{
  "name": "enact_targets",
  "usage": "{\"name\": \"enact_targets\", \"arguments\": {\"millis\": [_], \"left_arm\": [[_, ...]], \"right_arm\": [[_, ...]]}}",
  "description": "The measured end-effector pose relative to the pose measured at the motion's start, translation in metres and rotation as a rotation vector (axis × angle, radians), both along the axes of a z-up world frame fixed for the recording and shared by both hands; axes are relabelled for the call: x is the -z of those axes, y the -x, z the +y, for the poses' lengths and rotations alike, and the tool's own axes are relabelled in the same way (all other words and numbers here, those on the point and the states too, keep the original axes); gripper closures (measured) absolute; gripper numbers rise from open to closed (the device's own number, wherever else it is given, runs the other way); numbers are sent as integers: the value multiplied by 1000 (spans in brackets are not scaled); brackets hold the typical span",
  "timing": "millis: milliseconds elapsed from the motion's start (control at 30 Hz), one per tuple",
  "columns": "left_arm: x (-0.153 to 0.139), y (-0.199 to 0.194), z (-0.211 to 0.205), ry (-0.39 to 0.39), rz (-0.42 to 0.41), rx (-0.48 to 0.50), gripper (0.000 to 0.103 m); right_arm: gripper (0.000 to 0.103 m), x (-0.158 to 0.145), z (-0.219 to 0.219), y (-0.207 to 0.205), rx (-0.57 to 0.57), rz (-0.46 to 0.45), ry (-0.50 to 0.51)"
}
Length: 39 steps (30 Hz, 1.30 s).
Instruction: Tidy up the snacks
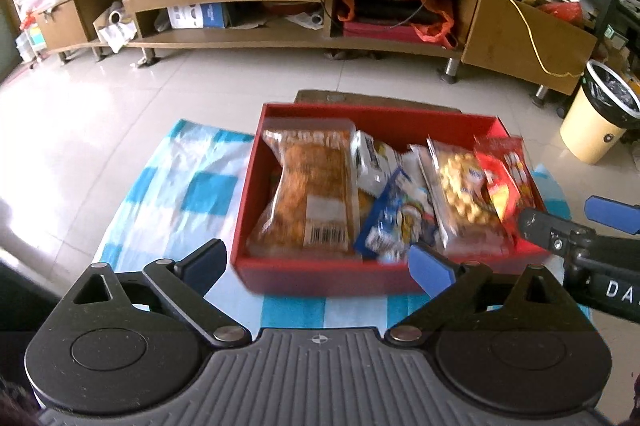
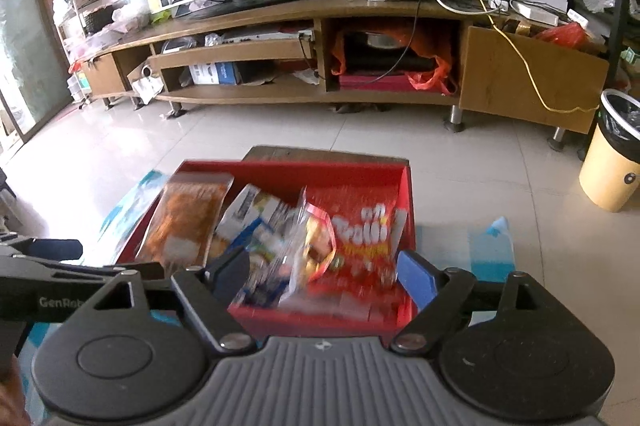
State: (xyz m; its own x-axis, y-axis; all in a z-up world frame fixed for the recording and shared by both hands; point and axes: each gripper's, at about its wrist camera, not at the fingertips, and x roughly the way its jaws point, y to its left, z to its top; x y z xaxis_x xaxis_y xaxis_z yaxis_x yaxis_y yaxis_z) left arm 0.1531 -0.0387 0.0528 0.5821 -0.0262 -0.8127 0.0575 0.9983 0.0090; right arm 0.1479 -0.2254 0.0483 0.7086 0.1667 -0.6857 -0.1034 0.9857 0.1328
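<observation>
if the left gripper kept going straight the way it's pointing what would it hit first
Probably the snack packets standing in the red box: the open, empty left gripper aims down over the near wall at the orange packet and blue packet. Depth is unclear, so it might catch the wall first.

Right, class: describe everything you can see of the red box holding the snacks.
The red box is a shallow, open-topped rectangular tray, cardboard by its look, red inside and out. It sits flat on a blue-and-white checked cloth on the floor. Snack packets lie and lean inside, side by side. Neither gripper appears to touch it.
</observation>
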Motion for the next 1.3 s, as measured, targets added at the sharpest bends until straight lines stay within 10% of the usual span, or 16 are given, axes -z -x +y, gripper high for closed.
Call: {"name": "enact_targets", "arguments": {"millis": [1300], "left_arm": [[13,128,15,19,38,30,0]], "right_arm": [[23,23,8,145,45,78,-18]]}}
